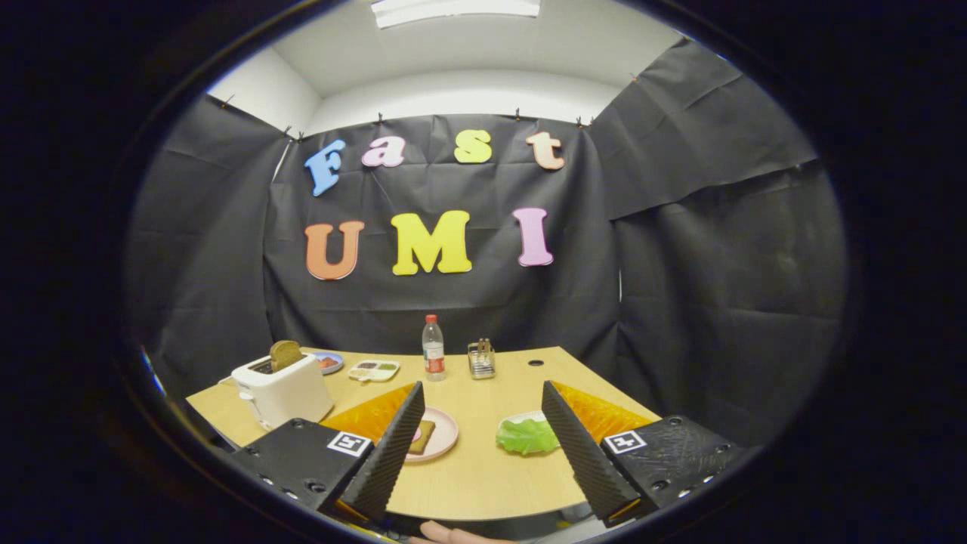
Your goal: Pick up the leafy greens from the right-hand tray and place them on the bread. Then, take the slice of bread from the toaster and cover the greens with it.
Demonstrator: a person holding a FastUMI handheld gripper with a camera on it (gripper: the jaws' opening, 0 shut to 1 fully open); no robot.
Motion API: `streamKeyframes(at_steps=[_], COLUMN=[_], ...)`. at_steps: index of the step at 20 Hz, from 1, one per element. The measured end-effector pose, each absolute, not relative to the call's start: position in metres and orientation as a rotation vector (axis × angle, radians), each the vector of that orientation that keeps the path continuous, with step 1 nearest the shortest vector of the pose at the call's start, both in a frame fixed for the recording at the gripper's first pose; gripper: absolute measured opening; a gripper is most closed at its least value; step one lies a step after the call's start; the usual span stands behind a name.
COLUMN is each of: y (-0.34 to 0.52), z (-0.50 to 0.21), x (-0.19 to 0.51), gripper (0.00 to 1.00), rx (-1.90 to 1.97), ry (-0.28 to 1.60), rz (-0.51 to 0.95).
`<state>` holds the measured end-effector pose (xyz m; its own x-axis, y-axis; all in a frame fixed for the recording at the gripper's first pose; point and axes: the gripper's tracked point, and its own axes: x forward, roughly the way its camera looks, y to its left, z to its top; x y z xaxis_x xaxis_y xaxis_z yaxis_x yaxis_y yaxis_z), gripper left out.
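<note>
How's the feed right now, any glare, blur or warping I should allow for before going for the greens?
Gripper view: strong fisheye bend, the light wooden table edge curves. Even overhead light, soft shadows, no glare on the green leafy lettuce. Focus is sharp from the open claw to the white toaster; far items look tiny.

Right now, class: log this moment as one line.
gripper: open, above table | greens: on tray, by right finger | bread: on pink plate | toaster: slice up

Ceiling lamp [455, 9] glares overhead — table [483, 468] evenly lit (edges bowed), focus sharp.
</note>
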<state>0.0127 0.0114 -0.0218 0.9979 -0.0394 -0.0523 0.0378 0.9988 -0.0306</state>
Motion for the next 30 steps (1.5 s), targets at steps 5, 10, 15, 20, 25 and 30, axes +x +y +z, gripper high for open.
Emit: streamKeyframes(at_steps=[5,10,15,20,25,30], y=[0.006,-0.023,-0.08,-0.117,-0.135,-0.142], z=[-0.021,-0.01,-0.026,-0.081,-0.145,-0.205], x=[0.02,0.048,0.096,0.145,0.173,0.189], gripper=[0.96,0.96,0.97,0.97,0.97,0.92], rx=[-0.028,-0.082,-0.081,-0.038,0.017,0.113], ry=[0.06,0.054,0.112,0.262,0.409,0.566], rz=[-0.046,-0.088,-0.177,-0.231,-0.248,-0.229])
